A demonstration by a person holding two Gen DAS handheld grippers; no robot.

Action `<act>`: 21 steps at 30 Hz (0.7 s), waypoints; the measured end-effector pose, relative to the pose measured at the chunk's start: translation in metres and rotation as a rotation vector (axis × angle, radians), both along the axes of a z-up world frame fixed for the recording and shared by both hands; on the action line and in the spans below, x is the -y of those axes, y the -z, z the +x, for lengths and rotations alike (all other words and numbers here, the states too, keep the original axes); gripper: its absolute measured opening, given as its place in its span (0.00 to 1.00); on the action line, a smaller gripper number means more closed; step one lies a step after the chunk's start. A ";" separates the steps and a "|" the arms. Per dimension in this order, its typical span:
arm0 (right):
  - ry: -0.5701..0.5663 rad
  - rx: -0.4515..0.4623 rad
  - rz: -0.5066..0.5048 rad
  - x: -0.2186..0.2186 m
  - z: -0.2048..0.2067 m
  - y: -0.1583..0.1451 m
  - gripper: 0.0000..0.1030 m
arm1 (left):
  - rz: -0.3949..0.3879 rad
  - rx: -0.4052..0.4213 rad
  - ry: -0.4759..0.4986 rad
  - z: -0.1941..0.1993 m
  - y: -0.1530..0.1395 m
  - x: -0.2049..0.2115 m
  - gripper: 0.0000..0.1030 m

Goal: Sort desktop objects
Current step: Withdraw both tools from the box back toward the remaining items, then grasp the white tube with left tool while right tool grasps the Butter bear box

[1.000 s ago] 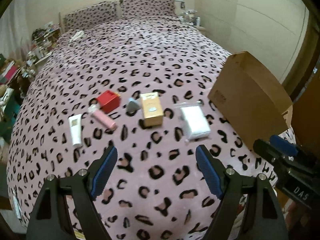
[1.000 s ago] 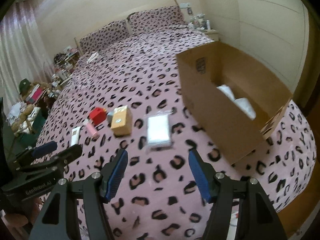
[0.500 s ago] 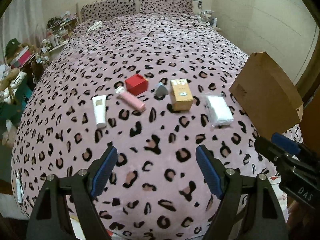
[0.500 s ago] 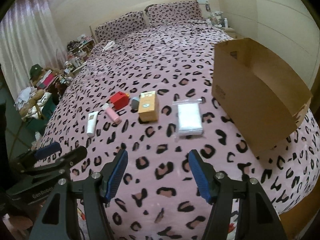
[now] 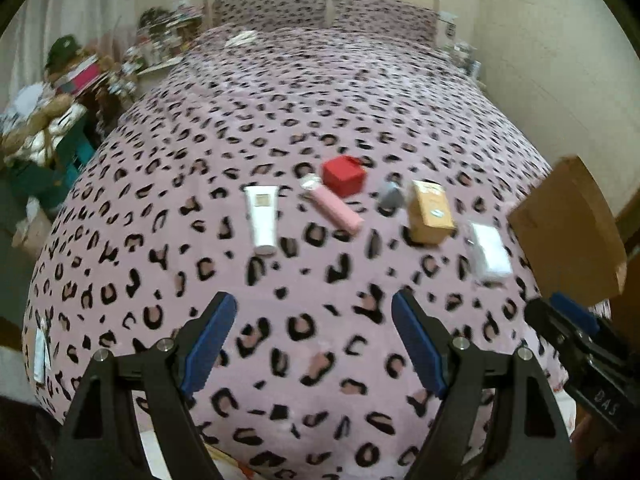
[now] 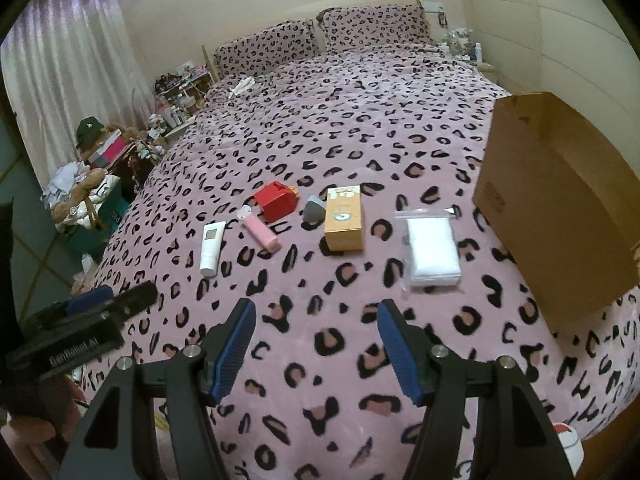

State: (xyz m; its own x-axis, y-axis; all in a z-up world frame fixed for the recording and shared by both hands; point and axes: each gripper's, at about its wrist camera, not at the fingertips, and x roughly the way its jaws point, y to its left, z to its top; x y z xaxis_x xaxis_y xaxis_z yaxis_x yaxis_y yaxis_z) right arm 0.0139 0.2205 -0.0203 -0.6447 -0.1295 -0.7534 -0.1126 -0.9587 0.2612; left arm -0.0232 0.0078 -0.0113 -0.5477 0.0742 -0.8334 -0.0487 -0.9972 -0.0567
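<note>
Your cardboard box (image 6: 560, 200) sits on the bed (image 6: 360, 100) at the right; its contents are hidden from here. Beside it lie a white packet (image 6: 432, 248), orange carton (image 6: 344, 224), red box (image 6: 278, 200), pink tube (image 6: 262, 234) and white tube (image 6: 211, 248). Your left hand-held gripper (image 5: 312, 344) and right hand-held gripper (image 6: 316, 348) both gape, empty.

Open bedspread up front, box at three o'clock

Bare bed (image 6: 320, 360) lies before the item row (image 6: 344, 220); the cardboard box (image 6: 560, 216) walls off the right, seemingly close.
</note>
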 end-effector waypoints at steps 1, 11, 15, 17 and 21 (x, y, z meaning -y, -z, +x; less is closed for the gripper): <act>-0.004 0.005 -0.001 0.001 -0.003 0.003 0.63 | 0.008 0.009 -0.019 -0.006 0.004 0.008 0.80; -0.005 0.050 0.004 0.004 -0.054 0.036 0.63 | 0.051 0.067 -0.109 -0.074 0.050 0.050 0.80; -0.010 0.054 -0.003 0.002 -0.090 0.053 0.63 | 0.033 0.099 -0.100 -0.110 0.076 0.050 0.80; -0.014 0.059 -0.010 0.001 -0.104 0.060 0.63 | 0.041 0.115 -0.093 -0.127 0.089 0.050 0.80; 0.008 0.060 0.002 -0.005 -0.141 0.075 0.63 | 0.057 0.140 -0.095 -0.154 0.116 0.050 0.80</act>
State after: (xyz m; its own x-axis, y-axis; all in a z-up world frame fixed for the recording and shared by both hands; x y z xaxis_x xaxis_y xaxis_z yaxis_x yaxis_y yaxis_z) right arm -0.1269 0.2254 -0.0949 -0.5992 -0.1231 -0.7911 -0.1360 -0.9581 0.2521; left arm -0.1776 -0.0421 -0.1268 -0.4337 0.0767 -0.8978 0.0580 -0.9919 -0.1128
